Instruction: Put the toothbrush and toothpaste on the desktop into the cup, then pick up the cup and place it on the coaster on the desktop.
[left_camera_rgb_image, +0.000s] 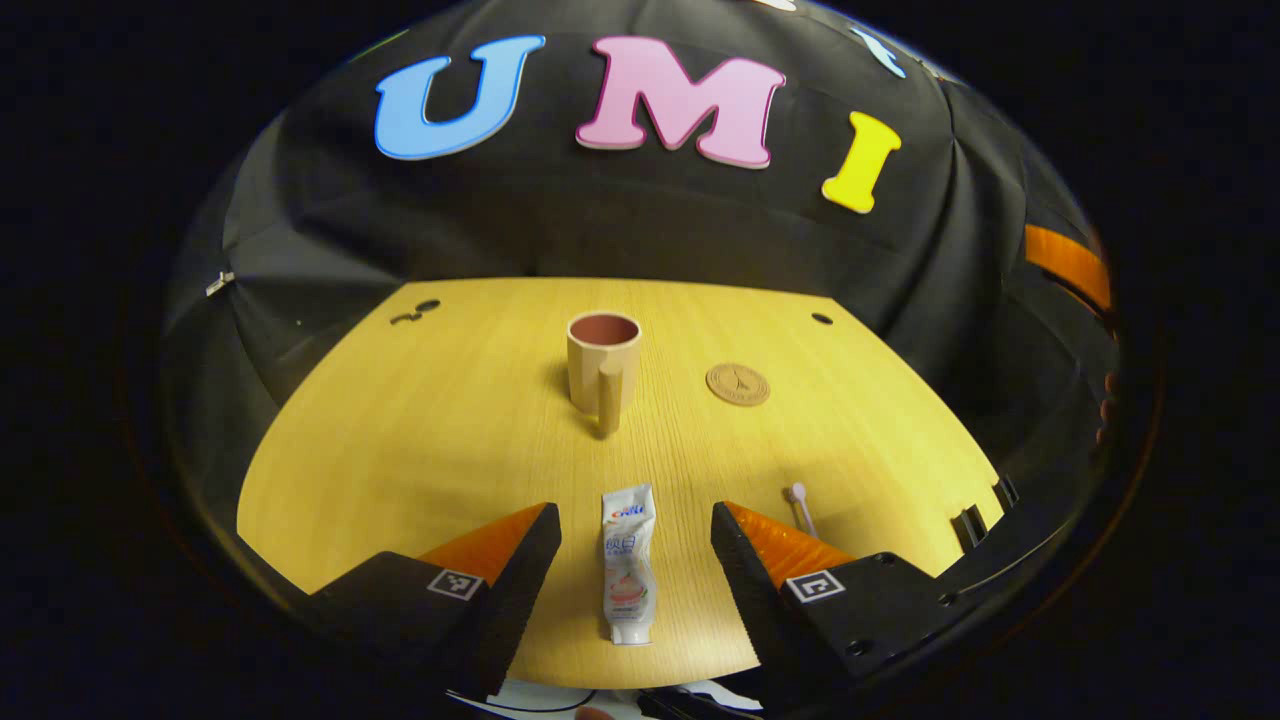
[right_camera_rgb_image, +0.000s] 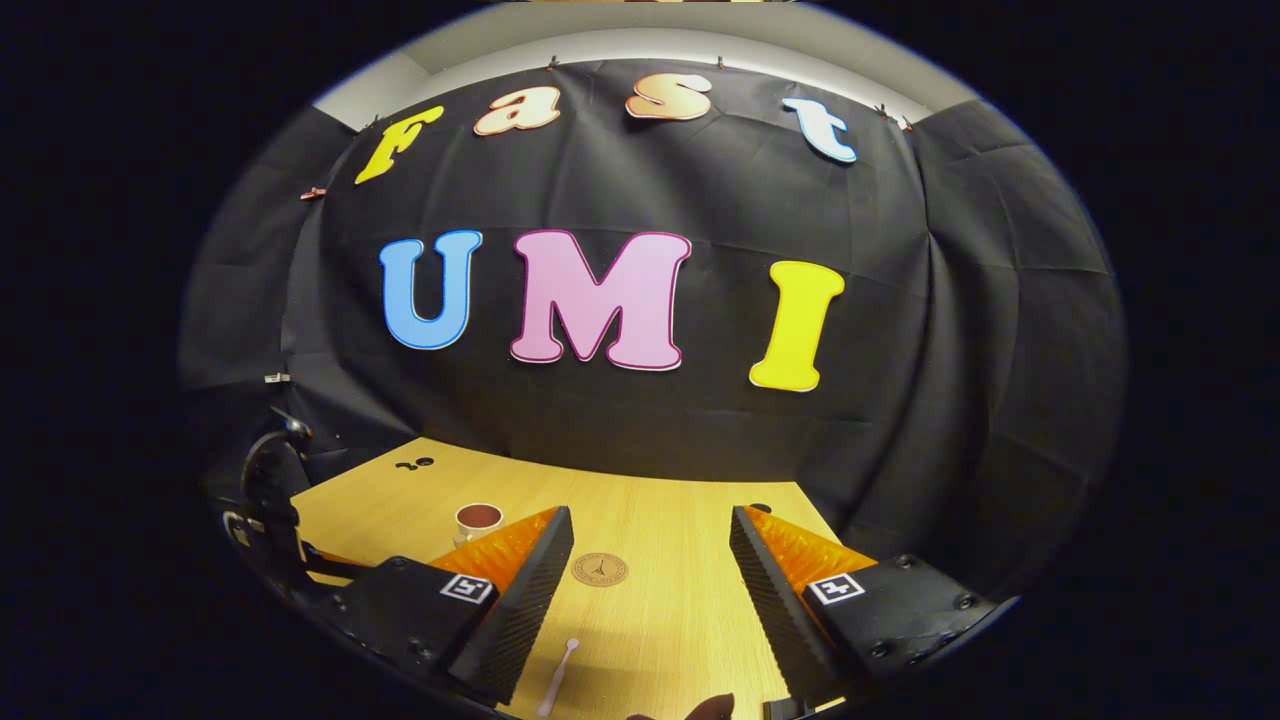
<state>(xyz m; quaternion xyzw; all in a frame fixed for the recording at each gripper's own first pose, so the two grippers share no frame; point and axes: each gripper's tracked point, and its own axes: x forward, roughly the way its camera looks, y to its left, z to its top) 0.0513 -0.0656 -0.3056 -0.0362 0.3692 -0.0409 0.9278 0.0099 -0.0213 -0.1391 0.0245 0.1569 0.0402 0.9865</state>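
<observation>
A: On the counter (left_camera_rgb_image: 400, 440), take the cup (left_camera_rgb_image: 603, 362) as the landmark. It stands upright near the middle, mouth up and empty as far as I can see, its handle turned toward the left gripper (left_camera_rgb_image: 634, 545).

B: And that gripper?

A: Its jaws stand wide apart, nothing between them but air, with the toothpaste (left_camera_rgb_image: 628, 565) lying flat on the counter in line with the gap, on the near side of the cup. I judge it is lined up that way to close across the tube.

B: The right gripper (right_camera_rgb_image: 652, 580)?

A: Also spread open and holding nothing, aimed over the coaster (right_camera_rgb_image: 599, 569), which lies flat just right of the cup, apart from it.

B: The toothbrush (right_camera_rgb_image: 558, 680)?

A: Flat on the counter, nearer than the coaster, to the right of the toothpaste. Both items remain outside the cup.
</observation>
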